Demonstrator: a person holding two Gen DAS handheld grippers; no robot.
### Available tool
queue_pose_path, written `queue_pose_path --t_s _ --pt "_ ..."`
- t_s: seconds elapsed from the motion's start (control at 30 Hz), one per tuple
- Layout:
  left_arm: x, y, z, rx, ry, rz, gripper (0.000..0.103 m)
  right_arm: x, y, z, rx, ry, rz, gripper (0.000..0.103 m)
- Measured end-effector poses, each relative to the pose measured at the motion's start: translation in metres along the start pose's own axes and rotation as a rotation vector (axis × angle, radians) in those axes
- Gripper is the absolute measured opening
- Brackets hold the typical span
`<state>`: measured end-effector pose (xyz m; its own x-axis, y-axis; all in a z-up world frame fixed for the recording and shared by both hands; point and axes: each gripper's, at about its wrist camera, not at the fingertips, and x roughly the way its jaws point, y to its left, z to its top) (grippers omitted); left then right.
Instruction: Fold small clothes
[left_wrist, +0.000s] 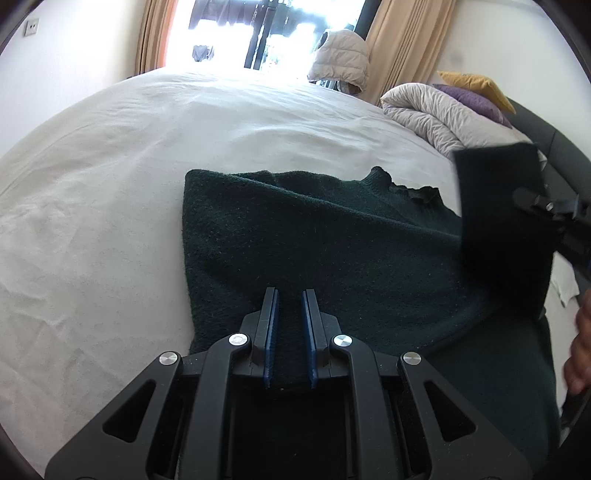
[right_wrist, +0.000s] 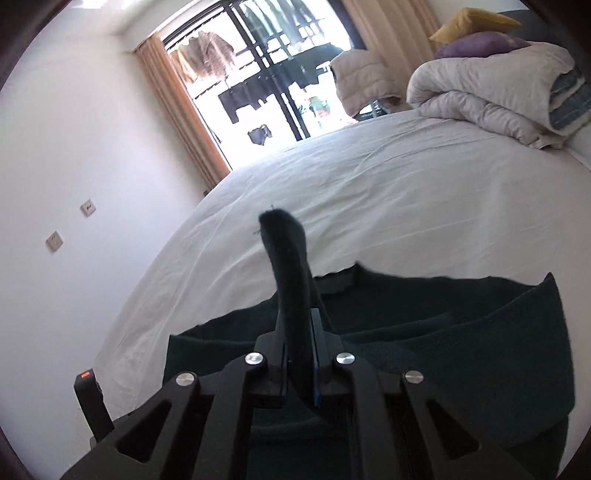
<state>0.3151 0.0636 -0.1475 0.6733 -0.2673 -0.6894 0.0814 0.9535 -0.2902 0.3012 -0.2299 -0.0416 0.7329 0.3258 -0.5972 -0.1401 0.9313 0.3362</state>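
On the white bed (left_wrist: 147, 155) in front of you lies the dark green sweater (left_wrist: 314, 236), spread flat with its collar toward the far right and its near hem under your tools. Your left gripper (left_wrist: 290, 299) has its blue-lined jaws drawn close on a fold of the sweater's near edge; the knit fills the narrow gap between them. Your right gripper (right_wrist: 301, 317) is clamped on a strip of the same sweater, which sticks up past the fingers in a curved tongue.

No brand, label or readable writing shows on the sweater or the tools in either view.

The left view shows the right gripper (left_wrist: 546, 206) from the side, with a flap of the sweater raised and hanging from it at the right edge, blurred, and part of your hand (left_wrist: 580, 347) below it. The right view does not show the left gripper; it does show two wall sockets (right_wrist: 88, 208) and a black object with an orange top (right_wrist: 88, 402) at the bed's left edge, perhaps a device, though it is too small to tell.

Both views show the folded duvet (right_wrist: 480, 99), the purple pillow (right_wrist: 480, 44), the yellow pillow (right_wrist: 476, 20), the puffy jacket (left_wrist: 341, 59), the curtains (right_wrist: 184, 107) and the bright window (left_wrist: 240, 33).
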Motion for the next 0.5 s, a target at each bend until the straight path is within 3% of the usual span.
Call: queue_pose_path --t_s 0.13,0.2,0.23,0.27,0.3,0.33,0.37,0.43,0.5 --pt "-0.01 0.017 0.013 -0.152 0.04 -0.087 0.014 0.038 0.019 -0.025 -0.081 0.09 -0.032 0.012" --pt "-0.017 0.021 0.021 -0.236 0.045 -0.147 0.02 0.045 0.016 -0.033 -0.088 0.113 -0.022 0.015" --pt "-0.018 0.019 0.026 -0.255 0.05 -0.179 0.031 0.049 0.015 -0.037 -0.095 0.127 -0.022 0.016" --pt "-0.019 0.015 0.032 -0.267 0.061 -0.215 0.042 0.051 0.016 -0.043 -0.103 0.148 -0.019 0.025" --pt "-0.02 0.01 0.037 -0.277 0.069 -0.248 0.067 0.053 0.016 -0.047 -0.107 0.171 -0.002 0.032" --pt "-0.021 0.005 0.043 -0.286 0.069 -0.281 0.078 0.052 0.019 -0.056 -0.108 0.177 0.022 0.044" --pt "-0.021 0.0 0.048 -0.288 0.074 -0.312 0.078 0.049 0.02 -0.058 -0.111 0.172 0.042 0.055" --pt "-0.016 -0.012 0.054 -0.28 0.113 -0.35 0.078 0.043 0.022 -0.061 -0.118 0.157 0.057 0.064" --pt "-0.003 -0.022 0.056 -0.265 0.177 -0.35 0.078 0.04 0.022 -0.064 -0.117 0.161 0.069 0.065"
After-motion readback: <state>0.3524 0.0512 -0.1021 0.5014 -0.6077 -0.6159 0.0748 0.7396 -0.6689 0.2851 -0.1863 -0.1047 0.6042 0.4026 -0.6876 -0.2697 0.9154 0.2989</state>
